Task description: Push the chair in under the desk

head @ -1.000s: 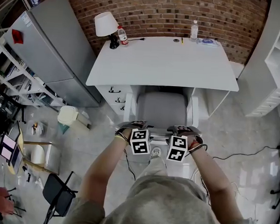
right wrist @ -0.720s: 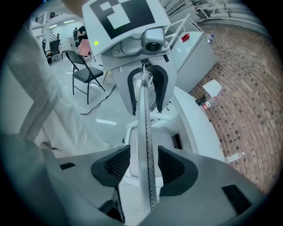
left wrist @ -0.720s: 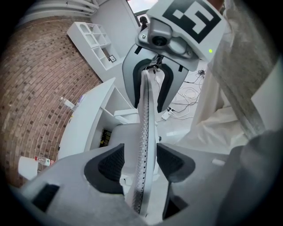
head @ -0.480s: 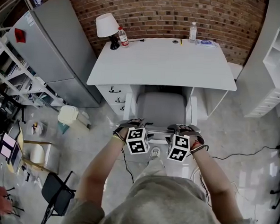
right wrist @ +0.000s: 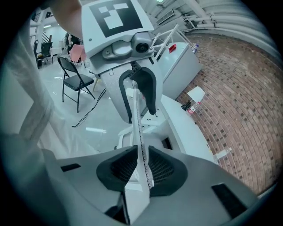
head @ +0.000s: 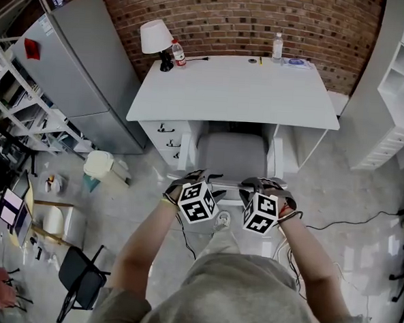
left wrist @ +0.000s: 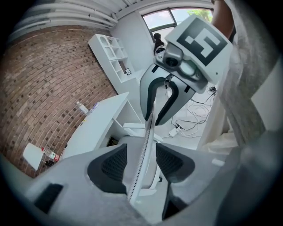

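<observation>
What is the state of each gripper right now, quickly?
Left gripper: open around the chair back.
Right gripper: jaws just closing, shut on the chair back.

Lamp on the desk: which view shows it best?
Head view: the lamp stands whole and clear at the desk's back left corner. The left gripper view shows it tiny at the edge; the right gripper view, small and far off.

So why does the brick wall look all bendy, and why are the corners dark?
Head view: the wide lens bows the brick wall. Left gripper view and right gripper view: each is a round fisheye picture, so the corners go black. In the left gripper view the window is washed out bright.
</observation>
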The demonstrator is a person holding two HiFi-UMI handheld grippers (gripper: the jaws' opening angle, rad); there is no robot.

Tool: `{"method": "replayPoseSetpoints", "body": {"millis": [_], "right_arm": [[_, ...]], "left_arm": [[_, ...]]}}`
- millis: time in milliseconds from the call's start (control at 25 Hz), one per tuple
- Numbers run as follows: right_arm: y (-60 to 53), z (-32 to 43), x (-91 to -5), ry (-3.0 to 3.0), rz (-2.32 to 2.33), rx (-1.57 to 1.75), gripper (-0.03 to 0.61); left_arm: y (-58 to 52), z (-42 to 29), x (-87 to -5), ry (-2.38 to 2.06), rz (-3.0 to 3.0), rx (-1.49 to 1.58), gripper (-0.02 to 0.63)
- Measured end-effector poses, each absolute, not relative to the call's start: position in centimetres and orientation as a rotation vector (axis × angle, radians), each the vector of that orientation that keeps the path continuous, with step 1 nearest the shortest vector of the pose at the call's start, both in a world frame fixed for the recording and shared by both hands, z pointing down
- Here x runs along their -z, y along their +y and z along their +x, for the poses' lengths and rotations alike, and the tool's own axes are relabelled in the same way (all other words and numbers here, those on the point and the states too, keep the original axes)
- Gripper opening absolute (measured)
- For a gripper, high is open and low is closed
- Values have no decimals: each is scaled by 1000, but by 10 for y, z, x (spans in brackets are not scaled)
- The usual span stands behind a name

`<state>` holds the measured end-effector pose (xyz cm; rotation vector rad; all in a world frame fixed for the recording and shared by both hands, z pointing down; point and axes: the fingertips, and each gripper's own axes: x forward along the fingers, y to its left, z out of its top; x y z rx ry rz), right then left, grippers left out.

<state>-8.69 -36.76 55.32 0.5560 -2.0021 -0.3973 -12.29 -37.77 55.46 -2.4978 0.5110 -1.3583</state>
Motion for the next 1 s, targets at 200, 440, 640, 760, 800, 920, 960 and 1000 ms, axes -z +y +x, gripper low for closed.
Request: {"method": "replayPoseSetpoints", "body": {"millis": [200,440,640,760,800,920,960,1000], "right_arm": [[-364,-88,-542,-2021,621,433,29],[-360,-89,-530,-2056,711,406,12],[-359,-89,-521,-2103,828,342,9],[-358,-87,-516,-2132,893,303,8],[-358,-86,-515,-2140,913,290,8],[-357,-85,-512,-2170,965,246,8],[-357,-84,-512,-2181,984,230,8],[-356,-83,-510,-2193,1004,213,8]], "left_arm": [[-375,-124,-545,667,-2493,1276,110],[-372,-129,-535,857,-2542,1183,29],[-368,-130,-527,998,-2587,1102,11],[-366,-127,-523,1076,-2623,1052,11],[-366,-126,-522,1105,-2630,1038,11],[-366,-125,-521,1190,-2639,1004,9],[-366,-124,-521,1214,-2645,992,9],[-366,-123,-522,1236,-2654,979,11]]}}
